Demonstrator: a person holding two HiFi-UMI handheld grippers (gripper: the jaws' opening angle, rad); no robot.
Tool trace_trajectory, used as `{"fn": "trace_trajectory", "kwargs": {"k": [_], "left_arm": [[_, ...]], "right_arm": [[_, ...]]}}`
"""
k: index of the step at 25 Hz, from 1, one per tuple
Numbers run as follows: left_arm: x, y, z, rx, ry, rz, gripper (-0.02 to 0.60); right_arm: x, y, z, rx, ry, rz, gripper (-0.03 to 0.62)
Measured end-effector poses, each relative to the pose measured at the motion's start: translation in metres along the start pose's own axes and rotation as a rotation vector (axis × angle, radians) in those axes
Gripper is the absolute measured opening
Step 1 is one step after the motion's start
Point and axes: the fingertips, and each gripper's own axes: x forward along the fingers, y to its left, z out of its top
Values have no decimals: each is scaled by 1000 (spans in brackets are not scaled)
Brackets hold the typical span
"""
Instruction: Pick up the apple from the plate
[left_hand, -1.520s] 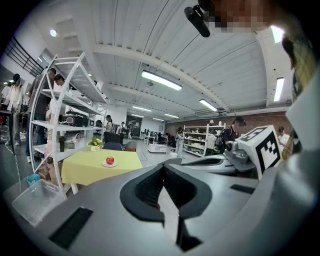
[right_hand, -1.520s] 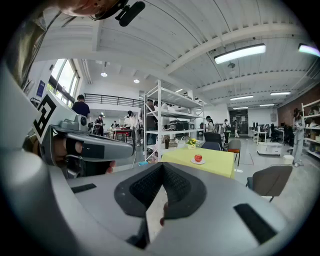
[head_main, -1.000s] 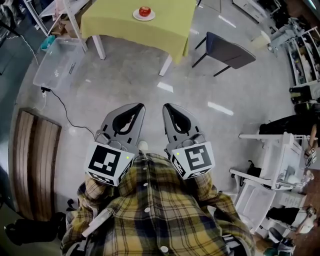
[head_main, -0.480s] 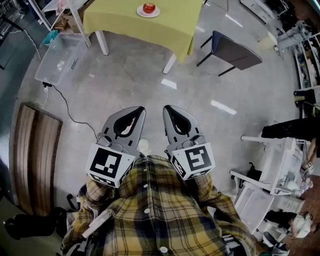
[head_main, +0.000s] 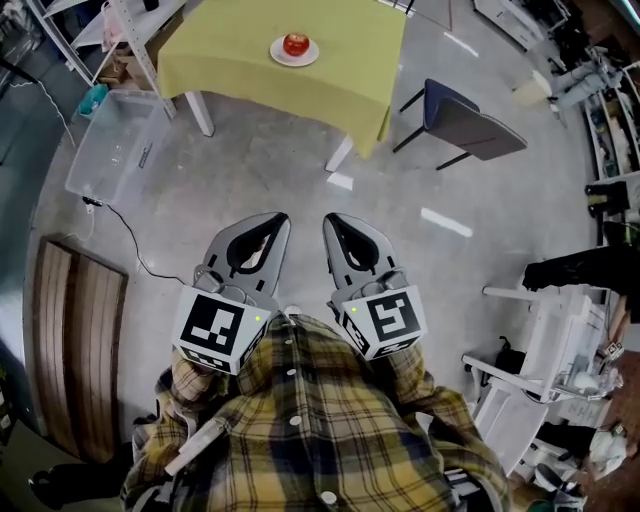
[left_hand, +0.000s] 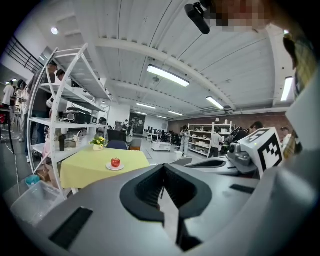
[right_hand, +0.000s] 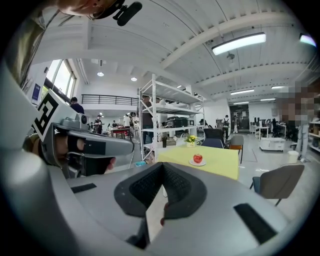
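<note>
Apple: on its plate on the yellow table, well ahead of me.
Left gripper: I see its jaws closed tip to tip, holding nothing.
Right gripper: jaws closed too, empty, beside the left one above the floor.

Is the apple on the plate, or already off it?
On the plate. The red apple sits in the middle of the white plate, which lies on the yellow table.
</note>
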Motion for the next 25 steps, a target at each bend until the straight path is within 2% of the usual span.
{"fn": "trace_trajectory", "kwargs": {"k": [10,18,25], "left_arm": [[58,83,16,6,24,-43,6],[83,124,18,5,45,-50,6],[132,161,33,-14,46,-34,6]], "right_arm": [[95,-35,18,14,19,-42,-3],[143,-47,18,39,33,-46,-3],[188,-90,28,48,51,-45,-3]]}}
